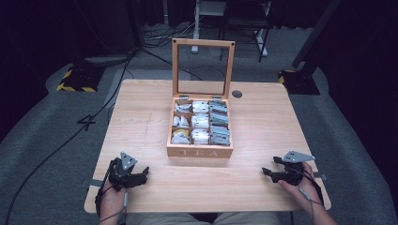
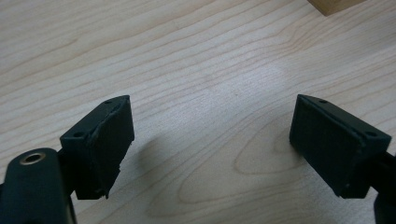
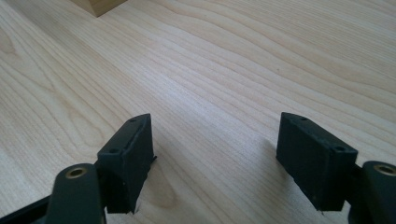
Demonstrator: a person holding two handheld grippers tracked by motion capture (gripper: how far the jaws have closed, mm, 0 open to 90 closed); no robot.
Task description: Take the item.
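Observation:
A wooden tea box marked TEA stands at the middle of the table with its glass lid raised upright. Its compartments hold several tea bags. My left gripper rests on the table near the front left, open, with bare wood between its jaws. My right gripper rests near the front right, also open over bare wood. A corner of the box shows at the top of the left gripper view, and another corner of the box at the top of the right gripper view.
The light wooden table has a round cable hole behind the box. Cables run over the grey floor on the left, and stand bases sit beyond the table's far corners.

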